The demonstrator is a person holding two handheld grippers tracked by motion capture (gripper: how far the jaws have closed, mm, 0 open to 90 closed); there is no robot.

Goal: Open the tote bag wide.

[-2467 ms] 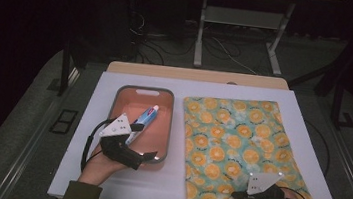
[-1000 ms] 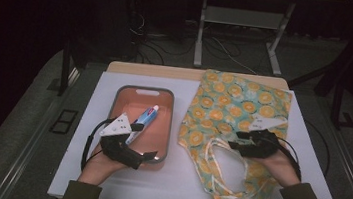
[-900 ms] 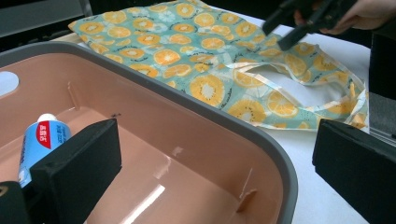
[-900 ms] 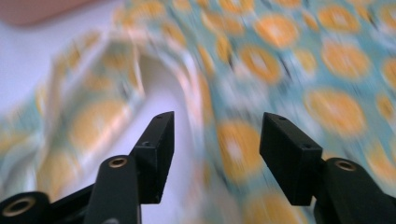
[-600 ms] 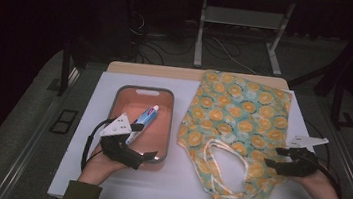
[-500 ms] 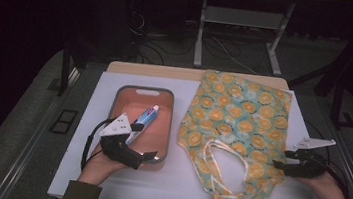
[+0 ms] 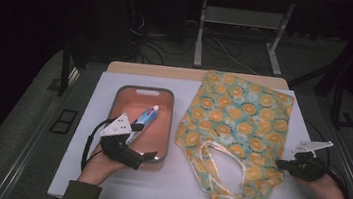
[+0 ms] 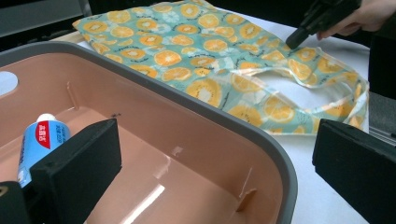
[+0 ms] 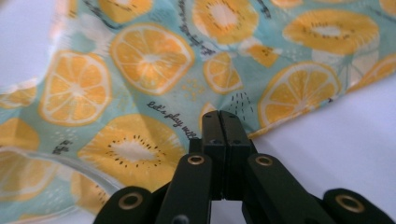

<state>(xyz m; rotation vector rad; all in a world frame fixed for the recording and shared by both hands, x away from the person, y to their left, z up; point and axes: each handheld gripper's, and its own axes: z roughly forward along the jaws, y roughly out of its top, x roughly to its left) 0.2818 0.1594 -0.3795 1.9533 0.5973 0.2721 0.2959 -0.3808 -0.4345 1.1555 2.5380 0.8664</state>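
A tote bag (image 7: 238,111) printed with orange slices lies flat on the white table, its pale handles (image 7: 214,151) toward me. My right gripper (image 7: 280,164) sits at the bag's right edge. Its jaws have just been closing and now meet, tips (image 9: 219,114) down on the cloth (image 9: 140,60); I see no fabric caught between them. A toothpaste tube (image 7: 145,117) lies in the pink tub (image 7: 145,90). My left gripper (image 7: 145,156) is open across the tub's near right corner, one jaw inside by the tube (image 8: 39,140), the other outside the grey rim (image 8: 196,100).
The white table top (image 7: 180,185) has bare room in front of the tub and the bag. Beyond the table's far edge stand a frame's metal legs (image 7: 200,37) and loose cables on a dark floor. In the left gripper view the right gripper (image 8: 294,41) touches the bag (image 8: 187,46).
The right hand left the bag's middle, slid to its right edge and sank a little, and its jaws came together. The bag lies folded narrower with handles showing. The left hand stayed put.
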